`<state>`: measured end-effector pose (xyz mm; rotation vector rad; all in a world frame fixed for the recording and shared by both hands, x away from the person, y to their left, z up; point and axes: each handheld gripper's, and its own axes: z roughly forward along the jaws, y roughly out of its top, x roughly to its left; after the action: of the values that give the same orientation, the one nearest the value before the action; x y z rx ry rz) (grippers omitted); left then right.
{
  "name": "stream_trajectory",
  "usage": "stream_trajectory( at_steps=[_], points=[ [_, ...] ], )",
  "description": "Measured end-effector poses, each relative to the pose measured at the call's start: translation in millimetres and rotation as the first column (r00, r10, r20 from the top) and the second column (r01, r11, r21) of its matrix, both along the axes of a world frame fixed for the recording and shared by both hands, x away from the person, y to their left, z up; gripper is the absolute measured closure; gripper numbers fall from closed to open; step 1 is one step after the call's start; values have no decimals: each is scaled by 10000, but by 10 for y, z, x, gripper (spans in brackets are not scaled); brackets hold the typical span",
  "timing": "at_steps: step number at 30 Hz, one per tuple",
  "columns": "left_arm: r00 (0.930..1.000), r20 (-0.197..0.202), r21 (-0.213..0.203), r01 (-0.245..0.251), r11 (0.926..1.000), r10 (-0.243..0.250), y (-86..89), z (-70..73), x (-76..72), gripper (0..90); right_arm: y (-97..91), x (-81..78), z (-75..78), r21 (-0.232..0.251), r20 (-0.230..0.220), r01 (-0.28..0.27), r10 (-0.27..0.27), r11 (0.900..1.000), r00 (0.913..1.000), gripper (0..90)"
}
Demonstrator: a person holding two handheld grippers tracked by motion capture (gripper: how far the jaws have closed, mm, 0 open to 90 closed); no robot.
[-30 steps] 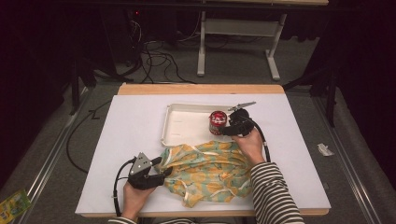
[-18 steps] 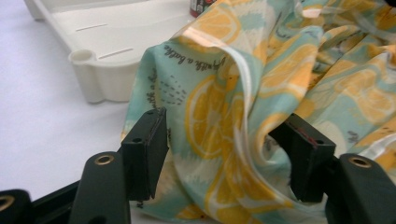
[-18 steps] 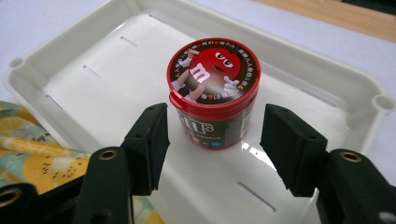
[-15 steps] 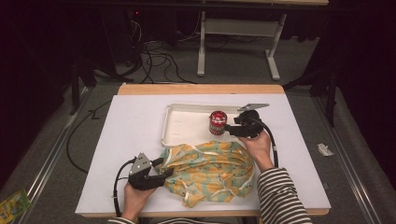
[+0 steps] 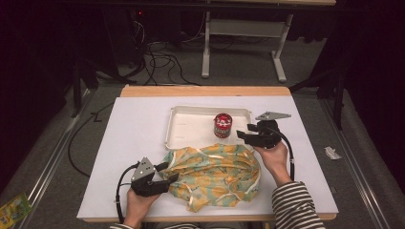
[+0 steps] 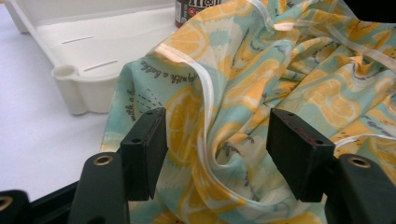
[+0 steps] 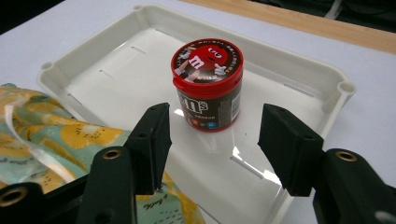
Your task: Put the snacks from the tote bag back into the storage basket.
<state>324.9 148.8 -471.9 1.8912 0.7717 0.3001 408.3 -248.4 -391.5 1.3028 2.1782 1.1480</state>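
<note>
A crumpled cloth (image 5: 215, 174) printed with yellow lemon slices on pale green lies on the white table in front of a white tray (image 5: 191, 110). A red-lidded candy can (image 5: 222, 125) stands upright in the tray's right half. My left gripper (image 5: 169, 172) sits at the cloth's left edge, open, with a fold of cloth (image 6: 233, 93) lying loosely between its jaws (image 6: 217, 149). My right gripper (image 5: 242, 136) hovers by the tray's right end, pointing at the can (image 7: 208, 84). Its jaws (image 7: 212, 140) have just been closing a little but stand open, with nothing between them.
The tray rim (image 7: 299, 56) and the cloth's corner (image 7: 56, 135) flank the right gripper's jaws. A wooden strip (image 5: 205, 90) edges the table's far side. Cables and a metal table frame (image 5: 239, 28) stand on the floor beyond it.
My right gripper has drawn back from beside the can, moving right toward the tray's right end. The left gripper, the cloth and the can have stayed in place.
</note>
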Motion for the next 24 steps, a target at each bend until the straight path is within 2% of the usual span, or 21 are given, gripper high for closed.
stream_trajectory(
  at_steps=[6, 11, 19, 24],
  points=[
    [10000, -7, -85, 42, 10000, -42, -9, 17, -18, 390, -54, -119, 22, 223, 272, 6, -12, 9998, 9996, 439],
    [9998, 145, -80, 154, 9998, -153, -22, 62, -45, 390, -101, -225, 44, 368, 444, 38, -54, 9993, 9990, 436],
    [9992, 307, -76, 244, 9997, -242, -22, 128, -90, 392, -229, -384, 21, 628, 664, 251, -293, 9977, 9974, 433],
    [9992, 354, -238, 213, 9995, -204, -3, 152, -113, 394, -273, -473, -5, 720, 777, 349, -405, 9968, 9962, 433]
  ],
)
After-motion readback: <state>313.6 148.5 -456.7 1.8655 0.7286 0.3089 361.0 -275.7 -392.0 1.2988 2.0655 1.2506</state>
